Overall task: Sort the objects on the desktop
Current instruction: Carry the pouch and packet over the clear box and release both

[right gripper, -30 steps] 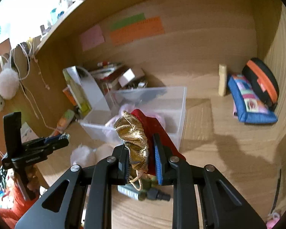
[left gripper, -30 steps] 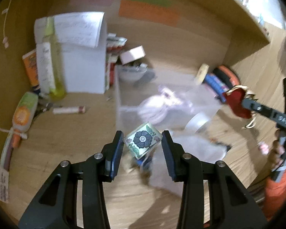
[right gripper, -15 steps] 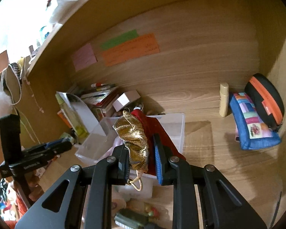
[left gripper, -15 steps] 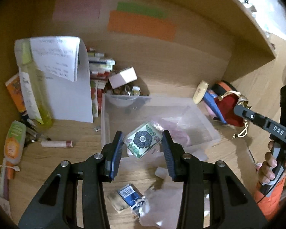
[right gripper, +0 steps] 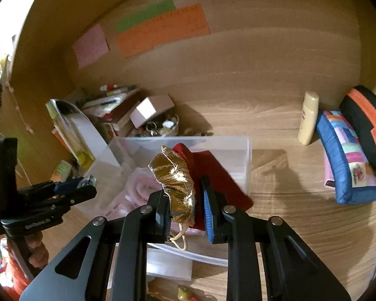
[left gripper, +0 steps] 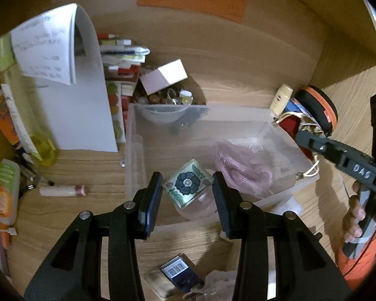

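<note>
Jar [left gripper: 188, 188] in left hand-held gripper [left gripper: 186, 200], over bin [left gripper: 137, 135]

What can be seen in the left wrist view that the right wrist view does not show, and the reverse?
Only the left wrist view shows the flower-lidded jar held in the left gripper, the lip balm tube on the desk and the barcode packet.

Only the right wrist view shows the blue patchwork pouch and the gold top of the red pouch in the right gripper.

Both show the clear plastic bin with the pink item inside, the orange note and the cream bottle.
</note>
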The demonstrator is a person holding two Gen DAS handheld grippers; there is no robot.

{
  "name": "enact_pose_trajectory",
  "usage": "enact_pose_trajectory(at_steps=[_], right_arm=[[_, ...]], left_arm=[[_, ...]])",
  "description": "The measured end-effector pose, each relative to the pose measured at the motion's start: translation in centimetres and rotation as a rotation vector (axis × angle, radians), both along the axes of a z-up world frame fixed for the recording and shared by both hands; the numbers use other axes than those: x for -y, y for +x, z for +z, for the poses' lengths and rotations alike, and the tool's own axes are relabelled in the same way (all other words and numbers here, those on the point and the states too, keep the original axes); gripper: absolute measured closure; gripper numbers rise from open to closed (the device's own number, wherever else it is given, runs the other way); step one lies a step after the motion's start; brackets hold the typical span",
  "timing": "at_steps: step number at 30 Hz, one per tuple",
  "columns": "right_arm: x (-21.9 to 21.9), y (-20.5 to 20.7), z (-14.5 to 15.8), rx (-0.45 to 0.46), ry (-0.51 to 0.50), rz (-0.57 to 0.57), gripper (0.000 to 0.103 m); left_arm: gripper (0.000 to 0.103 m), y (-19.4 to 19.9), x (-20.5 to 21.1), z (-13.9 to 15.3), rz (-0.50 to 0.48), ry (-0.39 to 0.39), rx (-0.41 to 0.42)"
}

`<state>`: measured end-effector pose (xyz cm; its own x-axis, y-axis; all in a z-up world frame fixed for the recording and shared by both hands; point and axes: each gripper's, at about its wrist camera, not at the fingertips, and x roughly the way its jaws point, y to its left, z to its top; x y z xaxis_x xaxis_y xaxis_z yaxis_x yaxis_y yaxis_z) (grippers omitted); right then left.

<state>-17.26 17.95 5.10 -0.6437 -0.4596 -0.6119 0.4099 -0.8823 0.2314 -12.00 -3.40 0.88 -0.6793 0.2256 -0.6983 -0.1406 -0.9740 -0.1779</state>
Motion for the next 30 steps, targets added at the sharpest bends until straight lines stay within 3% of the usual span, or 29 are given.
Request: enact_pose_trajectory(at_steps=[5, 12, 15, 17, 20, 30], right_arm=[[1.0, -0.6, -1.2, 0.027, 0.056, 0.001, 0.081], [3.3, 1.0, -2.2, 0.009, 0.182, 0.067, 0.059], [3.2, 2.1, -1.6, -0.019, 0.183, 0.069, 0.049], [3.1, 2.6, -1.1, -0.028, 0.172, 0.064, 0.043], [2.1, 3.5, -0.3, -0.034, 0.144, 0.055, 0.034], [-0.5, 7.4, -0.2, -0.029, 0.122, 0.021, 0.027]], left_arm=[[0.062, -0.4, -0.1, -0.5, -0.011, 0.009, 0.036], [0.058, 0.5, -0.6, 0.3, -0.023, 0.000, 0.013], [0.057, 1.2, -0.9, 0.9, -0.026, -0.013, -0.007], [0.049, 1.7, -0.9, 1.3, -0.024, -0.015, -0.020], [0.046, 2.9, -0.7, 2.0, -0.016, -0.025, -0.049], [0.038, 6.8, 2.0, 1.2, 0.041, -0.069, -0.038]])
